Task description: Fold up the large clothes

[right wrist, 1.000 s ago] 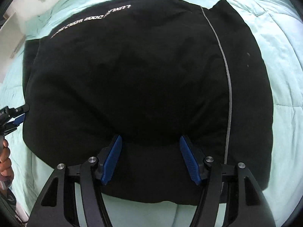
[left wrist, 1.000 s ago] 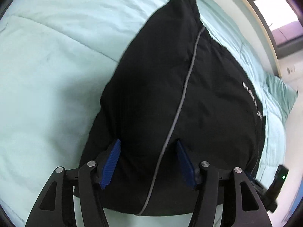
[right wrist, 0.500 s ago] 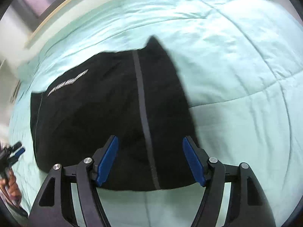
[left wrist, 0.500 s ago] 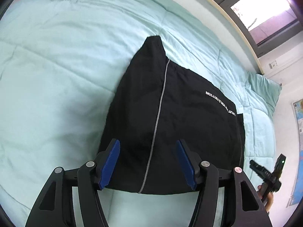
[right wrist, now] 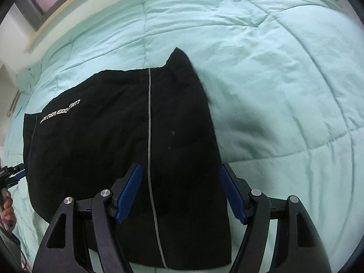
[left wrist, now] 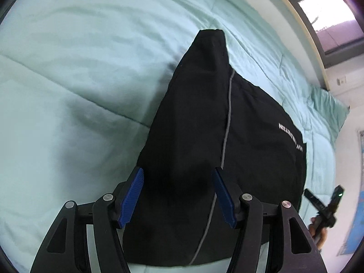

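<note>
A black garment [left wrist: 204, 150] with a thin grey stripe and white lettering lies folded flat on a mint-green quilted bed; it also shows in the right wrist view [right wrist: 127, 141]. My left gripper [left wrist: 177, 195] is open, its blue-padded fingers [left wrist: 133, 195] hovering over the garment's near edge, holding nothing. My right gripper [right wrist: 180, 192] is open above the garment's near right part, also empty. One corner of the cloth [left wrist: 211, 38] points away toward the far side.
The mint-green quilt [left wrist: 79, 79] spreads around the garment on all sides. A window and wall [left wrist: 329, 22] lie beyond the bed. The other gripper and a hand show at the right edge [left wrist: 325, 207] and at the left edge [right wrist: 9, 179].
Both grippers rose away from the garment half a second ago, then came back closer over its near edge. The garment lies still. Both stay open.
</note>
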### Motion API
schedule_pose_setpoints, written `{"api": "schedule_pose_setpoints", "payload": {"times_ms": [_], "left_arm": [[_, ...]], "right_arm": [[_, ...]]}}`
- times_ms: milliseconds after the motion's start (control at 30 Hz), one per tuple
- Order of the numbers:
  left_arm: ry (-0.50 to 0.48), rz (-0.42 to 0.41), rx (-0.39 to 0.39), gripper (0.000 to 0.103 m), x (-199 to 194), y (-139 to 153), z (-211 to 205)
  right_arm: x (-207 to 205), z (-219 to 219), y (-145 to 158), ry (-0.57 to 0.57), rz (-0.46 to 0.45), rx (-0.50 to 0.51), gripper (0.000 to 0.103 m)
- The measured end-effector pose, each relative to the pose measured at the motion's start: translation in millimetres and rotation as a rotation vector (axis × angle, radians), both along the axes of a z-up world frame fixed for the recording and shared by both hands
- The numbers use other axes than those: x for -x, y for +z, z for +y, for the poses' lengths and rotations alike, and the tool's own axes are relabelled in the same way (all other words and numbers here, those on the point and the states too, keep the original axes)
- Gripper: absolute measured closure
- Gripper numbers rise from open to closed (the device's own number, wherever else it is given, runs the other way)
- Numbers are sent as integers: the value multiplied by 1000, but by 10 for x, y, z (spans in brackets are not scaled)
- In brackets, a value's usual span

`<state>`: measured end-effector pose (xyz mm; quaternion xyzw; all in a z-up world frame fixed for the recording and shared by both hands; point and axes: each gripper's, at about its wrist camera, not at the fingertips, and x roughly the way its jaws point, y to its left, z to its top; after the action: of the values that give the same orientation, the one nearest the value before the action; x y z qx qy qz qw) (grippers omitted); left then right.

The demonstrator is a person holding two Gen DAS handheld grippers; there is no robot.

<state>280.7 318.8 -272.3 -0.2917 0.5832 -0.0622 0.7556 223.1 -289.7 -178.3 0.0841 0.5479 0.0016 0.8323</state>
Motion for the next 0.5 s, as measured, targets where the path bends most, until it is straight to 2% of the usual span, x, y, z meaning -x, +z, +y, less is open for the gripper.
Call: {"api": "schedule_pose_setpoints", "payload": {"times_ms": [100,167,200,300,367,500], "left_arm": [[-8,17,50,28,-115,-157,-5],[-15,29,72,24,-181,-260,-21],[-17,38,77,22,-206,-301,-28],[-26,63,148,20,-286,-466,-45],[-39,69,202,17,-334,-555,-69],[-75,65,243,10,-432,-674,-198]], "right_arm": [[-105,-75,-175,-1,24,-33,28],[-169,-154,-297,-12,47,-83,10],[-209,-205,-382,-15,70,-126,8],[-303,-284,-581,19,117,-285,7],[-364,-302,-689,36,134,-346,7],[-493,-316,-853,55,149,-464,8]]}}
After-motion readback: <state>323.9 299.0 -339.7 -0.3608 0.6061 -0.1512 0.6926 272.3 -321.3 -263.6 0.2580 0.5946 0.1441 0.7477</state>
